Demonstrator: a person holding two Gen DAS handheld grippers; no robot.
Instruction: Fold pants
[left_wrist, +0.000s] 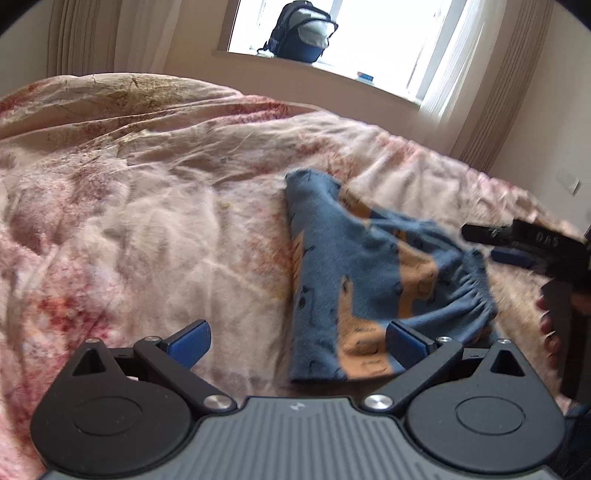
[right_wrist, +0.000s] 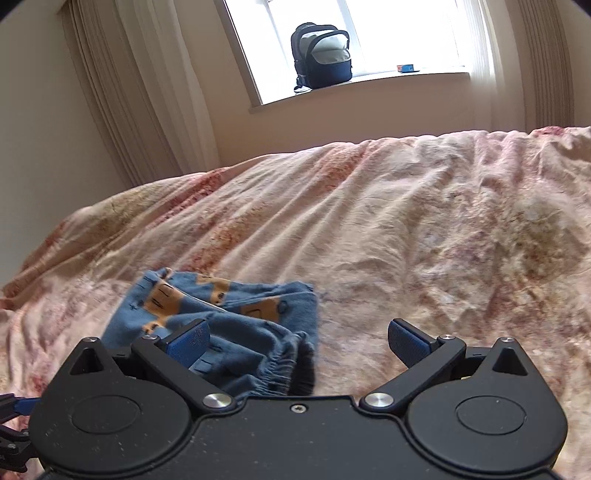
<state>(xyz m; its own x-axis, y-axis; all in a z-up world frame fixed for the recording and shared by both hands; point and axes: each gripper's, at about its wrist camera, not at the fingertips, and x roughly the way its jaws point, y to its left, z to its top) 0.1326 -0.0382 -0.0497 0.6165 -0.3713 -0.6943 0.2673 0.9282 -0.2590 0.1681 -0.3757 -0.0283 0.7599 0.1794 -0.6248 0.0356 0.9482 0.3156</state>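
Small blue pants with orange patches (left_wrist: 369, 280) lie folded in a bundle on the bed, elastic waistband toward the right. My left gripper (left_wrist: 297, 345) is open and empty, its right finger just in front of the pants' near edge. In the right wrist view the pants (right_wrist: 229, 325) lie at lower left, waistband nearest. My right gripper (right_wrist: 297, 343) is open and empty, its left finger over the pants. The right gripper also shows at the right edge of the left wrist view (left_wrist: 524, 243), beside the waistband.
The pink floral bedspread (left_wrist: 147, 221) is wrinkled and spreads wide around the pants. A dark backpack (right_wrist: 321, 55) and a small box (right_wrist: 406, 68) sit on the windowsill beyond the bed. Curtains hang on both sides.
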